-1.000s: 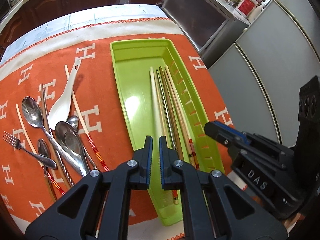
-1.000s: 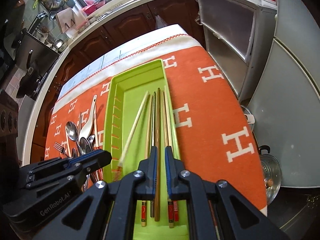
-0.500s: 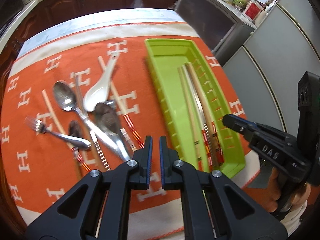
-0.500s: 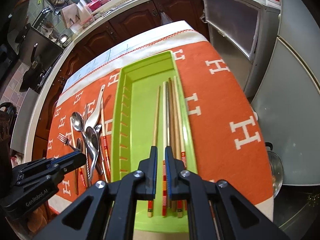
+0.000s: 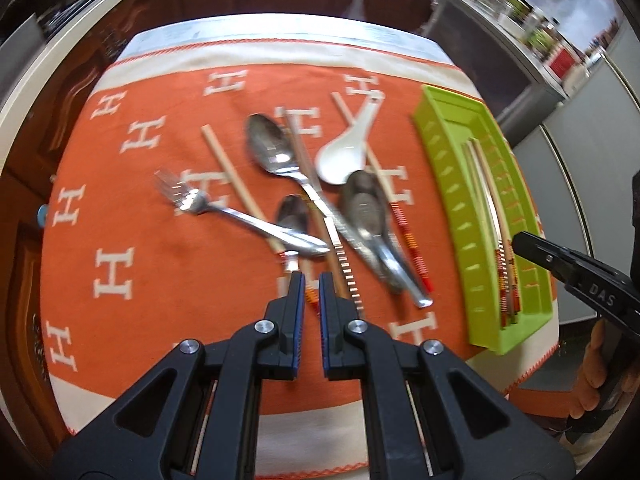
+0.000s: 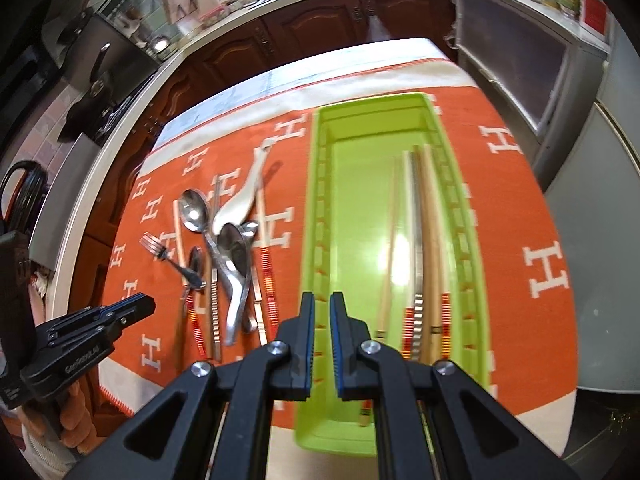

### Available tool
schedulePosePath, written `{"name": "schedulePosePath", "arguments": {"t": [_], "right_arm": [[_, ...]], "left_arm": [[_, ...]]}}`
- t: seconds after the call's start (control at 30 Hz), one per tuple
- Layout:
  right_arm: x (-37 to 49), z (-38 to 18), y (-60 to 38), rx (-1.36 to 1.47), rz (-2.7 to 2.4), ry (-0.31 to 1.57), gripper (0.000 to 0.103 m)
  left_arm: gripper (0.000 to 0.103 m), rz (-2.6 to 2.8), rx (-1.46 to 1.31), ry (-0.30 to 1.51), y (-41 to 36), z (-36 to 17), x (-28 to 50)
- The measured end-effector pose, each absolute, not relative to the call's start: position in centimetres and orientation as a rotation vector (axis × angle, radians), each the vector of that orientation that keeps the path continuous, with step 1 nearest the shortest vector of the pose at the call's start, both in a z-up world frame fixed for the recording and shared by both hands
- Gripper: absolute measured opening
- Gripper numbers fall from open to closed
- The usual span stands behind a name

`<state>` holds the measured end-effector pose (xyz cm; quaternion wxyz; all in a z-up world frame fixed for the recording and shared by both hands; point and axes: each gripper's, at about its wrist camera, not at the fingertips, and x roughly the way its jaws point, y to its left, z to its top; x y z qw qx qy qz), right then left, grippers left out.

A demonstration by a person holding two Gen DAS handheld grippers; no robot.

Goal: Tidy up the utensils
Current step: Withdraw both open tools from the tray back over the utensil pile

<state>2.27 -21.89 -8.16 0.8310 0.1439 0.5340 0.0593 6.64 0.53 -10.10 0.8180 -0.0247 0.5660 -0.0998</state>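
1. left wrist view: the left gripper [image 5: 311,280] sits at bottom centre, its jaws nearly pressed together with only a thin slit between the blue-edged pads, pinching nothing.
2. just above its tips, in the middle of the frame, a pile of loose utensils lies on the orange cloth [image 5: 132,216]: a fork [image 5: 224,212] at left, a large metal spoon [image 5: 272,152] above centre, a white ceramic spoon [image 5: 348,152] to its right, and more metal spoons overlapping below them.
3. several chopsticks with red and orange banded ends cross under and beside those spoons; one plain chopstick [image 5: 232,172] runs diagonally under the fork's handle.
4. the green tray [image 5: 448,184] lies at the right of this frame, with a bundle of chopsticks [image 5: 492,216] lengthwise along its far-right side.
5. the right gripper [image 5: 520,237] enters at the right edge, over the tray's near end; a hand [image 5: 596,368] shows below it.
6. right wrist view: the right gripper [image 6: 322,300] is at bottom centre over the tray's [image 6: 320,184] left wall, its jaws close together and empty.
7. the tray fills the middle of this frame; the chopsticks [image 6: 424,232] lie along its right half, the left half bare.
8. the utensil pile sits left of the tray, and the left gripper [image 6: 140,305] shows at the lower left edge.
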Motion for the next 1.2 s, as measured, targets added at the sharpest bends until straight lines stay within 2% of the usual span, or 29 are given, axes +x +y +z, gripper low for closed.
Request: {"name": "schedulePosePath", "arguments": {"t": [0.47,0.7,1.2], "right_arm": [[5.9,-9.0,-15.6,0.278,0.261,1.196,0.007],[7.2,-9.5,-12.9,0.25,0.317,1.214,0.007],[8.1,-11.1,-13.0,0.28,0.322,1.243,0.007]], "left_arm": [[0.004,-0.166,-0.182,1.228,5.8,-12.4,7.7],[0.004,-0.173,-0.411,1.261,8.6,-14.8,10.9],[0.004,-0.132,-0.677,1.336,7.0,-17.7,16.2]]}}
